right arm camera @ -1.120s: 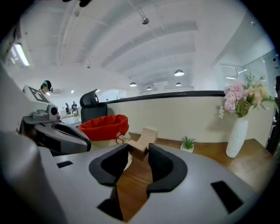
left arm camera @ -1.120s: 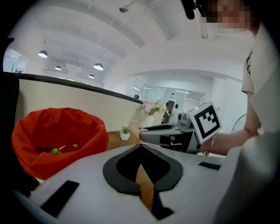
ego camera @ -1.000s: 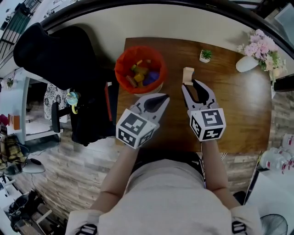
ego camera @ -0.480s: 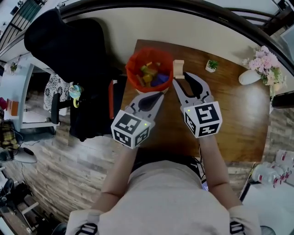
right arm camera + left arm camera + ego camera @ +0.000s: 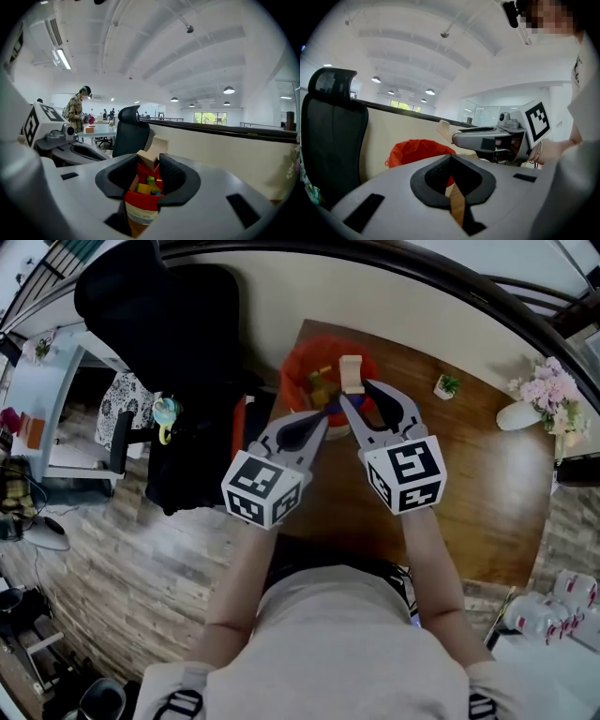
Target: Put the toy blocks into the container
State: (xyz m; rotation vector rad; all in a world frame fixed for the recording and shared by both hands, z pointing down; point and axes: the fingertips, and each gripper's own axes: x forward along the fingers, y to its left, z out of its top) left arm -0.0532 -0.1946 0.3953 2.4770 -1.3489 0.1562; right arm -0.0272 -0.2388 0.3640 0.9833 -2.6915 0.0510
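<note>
Pale toy block (image 5: 351, 369) pinched in right gripper (image 5: 355, 392) above red container (image 5: 294, 382); left gripper (image 5: 322, 415) jaws together, empty.

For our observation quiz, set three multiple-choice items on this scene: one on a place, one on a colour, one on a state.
1. Where is the wooden block?
A on the floor
B in the right hand-held gripper, over the container
C beside the plant

2. The container is:
A blue
B red
C white

3. The left hand-held gripper is:
A shut, empty
B gripping a block
C wide open

Answers:
1 B: the jaws clamp it above the toys.
2 B: its red wall shows.
3 A: its jaws meet with nothing between.
</note>
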